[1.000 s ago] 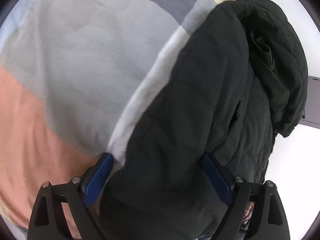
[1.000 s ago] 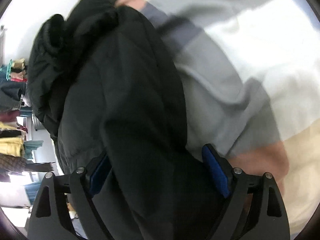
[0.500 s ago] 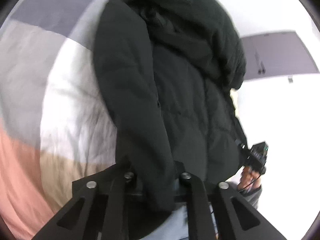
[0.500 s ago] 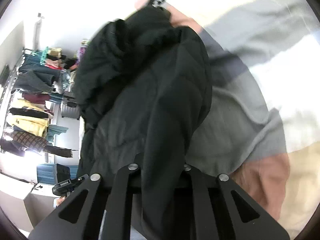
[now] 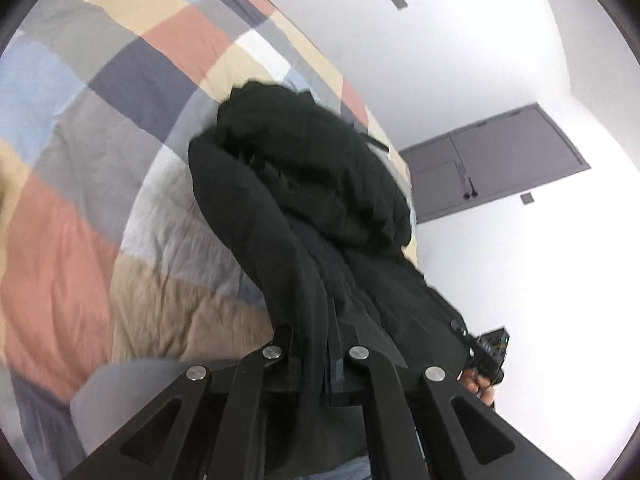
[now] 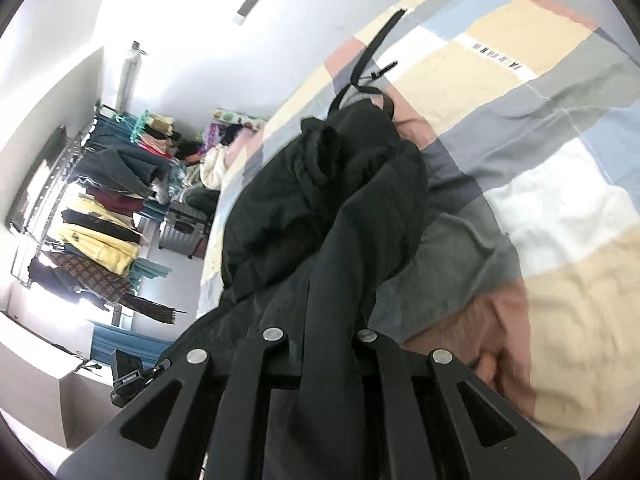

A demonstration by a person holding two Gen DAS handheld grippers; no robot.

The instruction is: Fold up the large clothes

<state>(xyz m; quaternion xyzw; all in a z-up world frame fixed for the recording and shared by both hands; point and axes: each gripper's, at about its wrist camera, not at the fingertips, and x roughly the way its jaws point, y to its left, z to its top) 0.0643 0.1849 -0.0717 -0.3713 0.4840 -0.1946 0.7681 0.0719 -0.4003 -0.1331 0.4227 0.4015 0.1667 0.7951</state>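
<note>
A large black padded jacket [image 5: 320,208] hangs lifted above a patchwork bed cover [image 5: 100,140]. My left gripper [image 5: 316,340] is shut on the jacket's near edge, the fabric pinched between its jaws. In the right wrist view the same black jacket [image 6: 320,208] drapes away toward the bed cover [image 6: 540,140], and my right gripper [image 6: 320,332] is shut on another part of its edge. The far end with the hood still rests on the bed. The other gripper [image 5: 486,350] and a hand show at the lower right of the left wrist view.
A black strap [image 6: 368,64] lies on the bed beyond the jacket. A clothes rack [image 6: 92,220] with several hanging garments stands at the left, with a suitcase [image 6: 182,228] beside the bed. A grey door [image 5: 500,164] is set in the white wall.
Both grippers went from open around the jacket's edge to shut on it, then rose, lifting the near end of the jacket off the bed; more of the room has come into view.
</note>
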